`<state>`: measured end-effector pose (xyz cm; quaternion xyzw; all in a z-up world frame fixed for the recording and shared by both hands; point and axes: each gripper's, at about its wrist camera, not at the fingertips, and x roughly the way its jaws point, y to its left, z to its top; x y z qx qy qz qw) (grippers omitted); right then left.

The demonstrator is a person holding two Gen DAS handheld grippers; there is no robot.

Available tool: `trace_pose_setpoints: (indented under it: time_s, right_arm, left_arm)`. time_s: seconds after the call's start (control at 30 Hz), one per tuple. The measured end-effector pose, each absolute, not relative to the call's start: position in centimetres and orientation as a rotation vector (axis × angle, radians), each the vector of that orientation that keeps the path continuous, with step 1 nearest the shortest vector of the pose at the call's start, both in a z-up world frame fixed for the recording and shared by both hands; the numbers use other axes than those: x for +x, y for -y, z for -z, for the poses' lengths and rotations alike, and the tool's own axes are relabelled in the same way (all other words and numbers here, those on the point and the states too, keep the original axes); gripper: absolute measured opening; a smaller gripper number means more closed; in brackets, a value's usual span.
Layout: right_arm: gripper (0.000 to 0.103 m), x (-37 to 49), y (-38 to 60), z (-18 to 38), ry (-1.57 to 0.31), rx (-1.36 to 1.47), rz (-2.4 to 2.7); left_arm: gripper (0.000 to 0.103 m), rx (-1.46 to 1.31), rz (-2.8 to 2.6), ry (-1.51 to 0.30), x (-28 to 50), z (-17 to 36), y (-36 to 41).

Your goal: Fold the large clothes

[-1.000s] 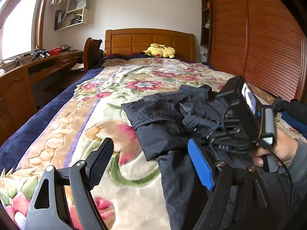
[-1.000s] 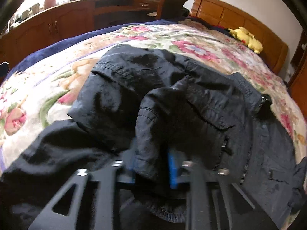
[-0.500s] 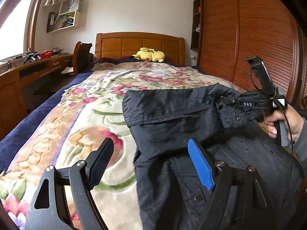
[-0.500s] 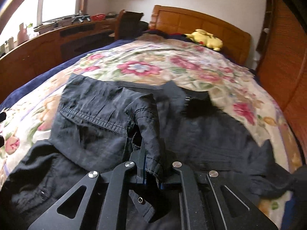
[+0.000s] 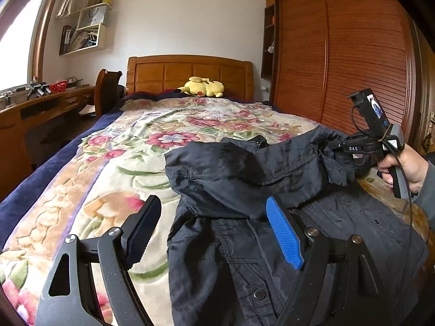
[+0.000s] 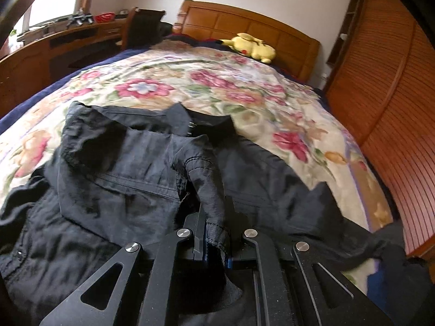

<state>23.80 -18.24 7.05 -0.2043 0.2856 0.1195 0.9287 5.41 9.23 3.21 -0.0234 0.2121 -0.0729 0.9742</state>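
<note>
A large black jacket [image 5: 244,179] lies on the floral bed cover [image 5: 114,168], its sleeve folded across the body. My left gripper [image 5: 214,231] is open and empty, hovering over the jacket's near left side. My right gripper [image 6: 214,233] is shut on the cuff end of the jacket's sleeve [image 6: 209,190] and holds it raised, pulled to the right. In the left wrist view the right gripper [image 5: 334,146] shows at the right, pinching that sleeve. The jacket [image 6: 108,190] fills the near part of the right wrist view.
A yellow plush toy [image 5: 202,87] lies by the wooden headboard [image 5: 190,73]. A desk [image 5: 40,108] and a chair [image 5: 107,92] stand left of the bed. Wooden wardrobe doors [image 5: 339,62] line the right side.
My right gripper has lifted the sleeve and drawn it to the right across the jacket. The left gripper has stayed open and tilted up slightly.
</note>
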Motion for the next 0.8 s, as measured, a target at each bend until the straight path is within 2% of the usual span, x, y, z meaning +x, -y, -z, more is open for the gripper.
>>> trace_pose_setpoints:
  time_s: [0.27,0.3,0.37,0.47,0.8]
  right_arm:
    - [0.011,24.8,19.4,-6.7,-0.624,-0.382,-0.159]
    - [0.015,24.9,19.5,-6.6,-0.627,-0.370,-0.153]
    - [0.038,25.5,19.7,-6.7,-0.619,-0.359,-0.118]
    - [0.050,25.0,20.1,-7.3,-0.594,-0.328,-0.070]
    - [0.051,22.8,19.1,-5.9,-0.590,-0.331,-0.168]
  left_arm:
    - [0.081,-0.042,0.176,-0.453,6.0,-3.0,-8.1]
    - [0.081,-0.041,0.180,-0.454,5.9,-2.9,-7.8]
    - [0.081,-0.036,0.182,-0.459,6.1,-2.9,-7.4]
    - [0.081,-0.033,0.188,-0.466,6.4,-2.8,-6.8]
    - [0.081,-0.043,0.200,-0.471,7.2,-2.5,-5.4]
